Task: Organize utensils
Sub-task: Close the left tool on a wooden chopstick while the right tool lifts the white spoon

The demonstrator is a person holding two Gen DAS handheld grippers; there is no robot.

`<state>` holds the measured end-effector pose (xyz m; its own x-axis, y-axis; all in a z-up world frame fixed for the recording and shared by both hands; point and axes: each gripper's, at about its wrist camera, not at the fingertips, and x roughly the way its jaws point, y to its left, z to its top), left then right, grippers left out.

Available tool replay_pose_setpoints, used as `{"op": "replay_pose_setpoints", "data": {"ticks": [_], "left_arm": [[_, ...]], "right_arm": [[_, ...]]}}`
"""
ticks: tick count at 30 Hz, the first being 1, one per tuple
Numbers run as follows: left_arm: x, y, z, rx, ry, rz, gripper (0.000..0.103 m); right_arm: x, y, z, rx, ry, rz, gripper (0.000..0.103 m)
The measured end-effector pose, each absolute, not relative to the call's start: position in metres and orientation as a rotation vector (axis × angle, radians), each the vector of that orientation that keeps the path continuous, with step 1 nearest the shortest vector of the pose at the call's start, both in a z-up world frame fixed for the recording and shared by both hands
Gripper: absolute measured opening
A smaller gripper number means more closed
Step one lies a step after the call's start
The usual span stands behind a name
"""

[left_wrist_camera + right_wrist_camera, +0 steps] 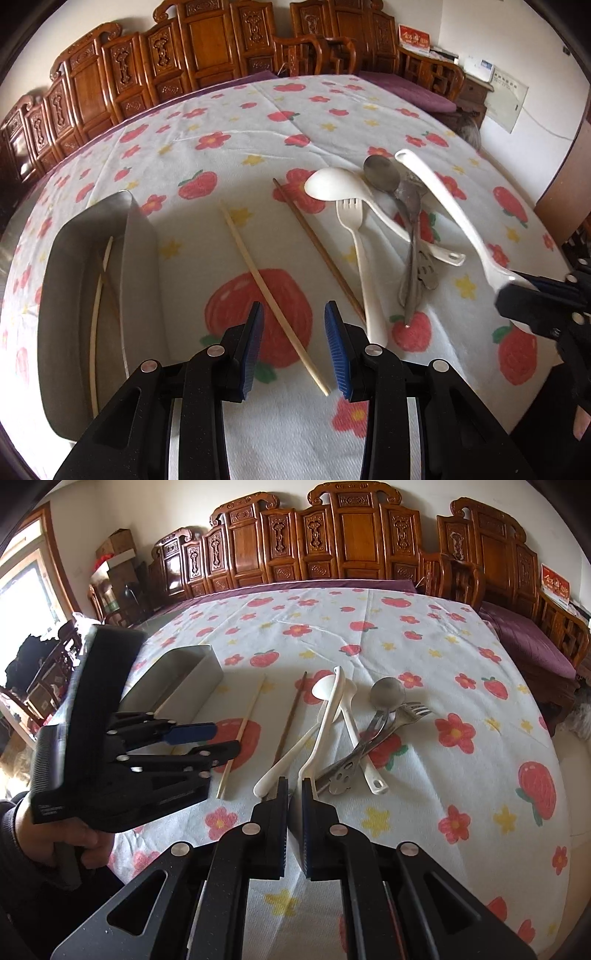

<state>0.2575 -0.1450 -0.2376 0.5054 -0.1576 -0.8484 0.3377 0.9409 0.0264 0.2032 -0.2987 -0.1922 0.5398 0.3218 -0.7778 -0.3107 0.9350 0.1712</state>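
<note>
My left gripper (294, 347) hung spread astride the pale chopstick (271, 295); I'd have dropped squarely, then squeezed. My right gripper (294, 794) pinched the white ladle (325, 723), best kept level

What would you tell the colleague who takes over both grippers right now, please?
Left gripper: jaws open, empty, over the pale chopstick on the cloth.
Right gripper: jaws shut on the handle of a white spoon, its bowl end raised over the pile.
Metal tray: two chopsticks already inside.
Still on the tablecloth: the pale chopstick, the brown chopstick, white fork, another white spoon, metal spoon and metal fork, piled crosswise.
Left: likely pick up the pale chopstick, place the held spoon, then clear the rest.
</note>
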Motion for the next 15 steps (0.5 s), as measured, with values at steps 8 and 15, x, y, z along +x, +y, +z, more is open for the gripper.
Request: {"op": "replay_pose_setpoints", "data": {"ticks": [8, 15], "left_arm": [[0.274, -0.135, -0.258, 0.118, 1.062, -0.289, 0.026], [0.271, -0.123, -0.259, 0.074, 1.064, -0.305, 0.004]], "right_arm": [[0.202, -0.295, -0.191, 0.019, 0.93, 0.387, 0.008], [0.202, -0.294, -0.191, 0.019, 0.931, 0.386, 0.008]]}}
